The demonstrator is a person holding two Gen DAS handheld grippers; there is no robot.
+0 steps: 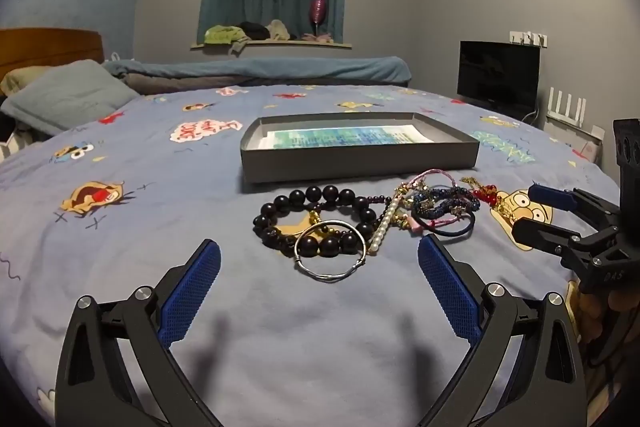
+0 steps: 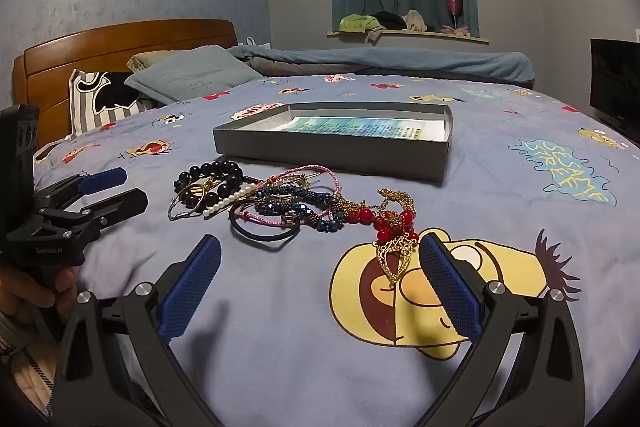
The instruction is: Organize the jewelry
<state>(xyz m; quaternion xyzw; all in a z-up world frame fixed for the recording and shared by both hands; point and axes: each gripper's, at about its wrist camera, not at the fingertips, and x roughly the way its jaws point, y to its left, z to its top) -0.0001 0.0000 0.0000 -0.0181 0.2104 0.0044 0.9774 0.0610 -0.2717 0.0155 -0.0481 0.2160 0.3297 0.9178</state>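
Grey tray [image 1: 360, 159], cartoon-printed blue bedsheet [image 1: 160, 211]

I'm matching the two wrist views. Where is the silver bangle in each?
Left wrist: silver bangle at centre, nearest piece, leaning on the black bead bracelet.
Right wrist: silver bangle left of centre, at the pile's left end.
Shared landmark: grey box behind the pile.

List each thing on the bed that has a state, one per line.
Shallow grey cardboard box: lidless, holds only a printed sheet.
Thin silver wire bangle: flat, overlapping the dark bead bracelet.
Red-bead gold necklace: tangled in the pile.
Left tongs: open, empty.
Right tongs: open, empty.
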